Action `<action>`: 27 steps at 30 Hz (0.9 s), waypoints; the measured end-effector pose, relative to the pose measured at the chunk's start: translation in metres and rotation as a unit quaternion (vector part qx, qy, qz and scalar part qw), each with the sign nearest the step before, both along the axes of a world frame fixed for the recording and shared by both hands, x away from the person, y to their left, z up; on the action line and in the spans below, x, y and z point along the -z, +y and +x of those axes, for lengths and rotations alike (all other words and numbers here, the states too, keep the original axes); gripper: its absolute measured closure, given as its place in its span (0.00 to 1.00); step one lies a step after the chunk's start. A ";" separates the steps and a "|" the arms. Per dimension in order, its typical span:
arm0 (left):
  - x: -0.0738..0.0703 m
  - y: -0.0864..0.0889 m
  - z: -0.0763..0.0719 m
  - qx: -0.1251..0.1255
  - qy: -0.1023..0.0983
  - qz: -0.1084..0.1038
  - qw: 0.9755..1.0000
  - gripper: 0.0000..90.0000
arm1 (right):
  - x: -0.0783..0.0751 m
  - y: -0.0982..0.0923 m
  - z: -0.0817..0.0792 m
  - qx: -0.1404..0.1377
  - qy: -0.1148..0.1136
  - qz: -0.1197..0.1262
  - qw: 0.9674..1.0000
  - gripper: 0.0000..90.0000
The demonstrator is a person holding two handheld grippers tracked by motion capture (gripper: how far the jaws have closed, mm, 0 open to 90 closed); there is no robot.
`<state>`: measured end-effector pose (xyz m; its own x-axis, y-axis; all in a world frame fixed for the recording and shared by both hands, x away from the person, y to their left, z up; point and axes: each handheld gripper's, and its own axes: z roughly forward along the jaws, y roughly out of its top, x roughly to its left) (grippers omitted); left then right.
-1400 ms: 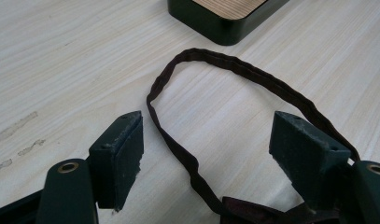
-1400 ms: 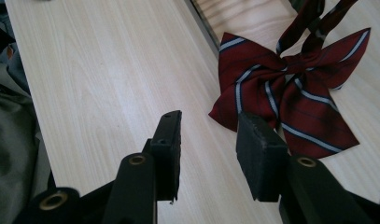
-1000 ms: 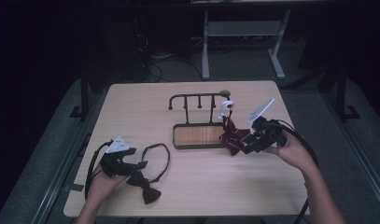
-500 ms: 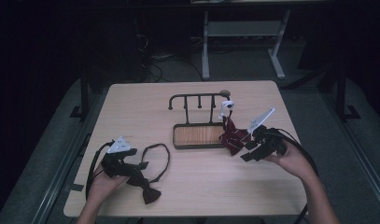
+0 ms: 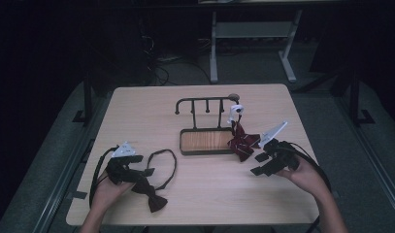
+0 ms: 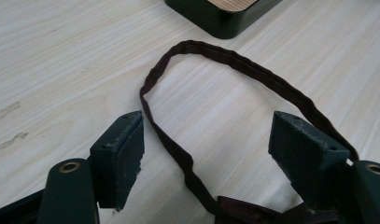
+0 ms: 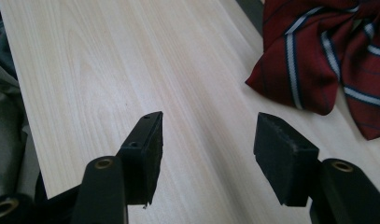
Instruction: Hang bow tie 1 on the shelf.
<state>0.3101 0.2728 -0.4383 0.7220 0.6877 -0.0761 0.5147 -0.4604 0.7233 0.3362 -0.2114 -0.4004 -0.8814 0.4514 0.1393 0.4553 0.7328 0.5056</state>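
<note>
Right hand-held gripper (image 7: 204, 154) gapes empty; its view reveals red bow tie (image 7: 334, 56) stripes.

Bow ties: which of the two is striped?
The dark red bow tie, lying against the rack's right end near the right gripper, has white stripes. The plain dark bow tie with the looped strap lies by the left gripper.

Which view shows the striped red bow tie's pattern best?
The right gripper view: the striped red bow tie lies close ahead of the open right tongs, its white and dark stripes sharp, though cropped. The high view shows it whole but small, beside the rack's wooden base.
</note>
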 end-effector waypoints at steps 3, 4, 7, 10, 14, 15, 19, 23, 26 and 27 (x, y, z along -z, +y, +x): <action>0.000 0.001 0.001 -0.005 0.004 -0.001 1.000 0.30 | 0.005 0.000 -0.003 0.000 -0.001 -0.003 1.000 0.46; 0.000 0.000 0.002 -0.008 0.005 -0.001 1.000 0.30 | 0.006 0.000 -0.005 0.003 0.002 -0.005 1.000 0.46; -0.002 -0.001 0.002 -0.002 0.008 0.006 1.000 0.32 | 0.009 0.000 -0.008 0.005 0.002 -0.004 1.000 0.44; -0.003 -0.004 0.003 0.000 0.008 0.014 1.000 0.35 | 0.012 0.000 -0.012 0.004 -0.001 -0.004 1.000 0.43; -0.005 -0.007 0.005 0.003 0.012 0.026 1.000 0.39 | 0.015 -0.001 -0.019 0.012 0.000 -0.002 1.000 0.42; -0.006 -0.009 0.006 0.002 0.012 0.034 0.999 0.39 | 0.015 -0.002 -0.020 0.012 -0.001 0.001 1.000 0.42; -0.013 -0.010 0.011 0.006 0.012 0.050 0.999 0.43 | 0.016 -0.005 -0.023 0.018 -0.001 0.002 1.000 0.41; -0.017 -0.012 0.017 0.009 0.025 0.061 0.998 0.46 | 0.016 -0.007 -0.025 0.020 -0.002 0.012 1.000 0.41; -0.020 -0.013 0.024 0.011 0.029 0.065 0.997 0.48 | 0.018 -0.008 -0.026 0.024 0.001 0.016 1.000 0.41; -0.021 -0.013 0.027 0.012 0.033 0.067 0.997 0.49 | 0.019 -0.008 -0.026 0.022 0.003 0.017 1.000 0.41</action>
<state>0.3371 0.2594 -0.4172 0.7350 0.6774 -0.0314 0.5463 -0.5640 0.6192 0.3105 -0.2198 -0.4195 -0.8596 0.4853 0.1599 0.4899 0.6940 0.5276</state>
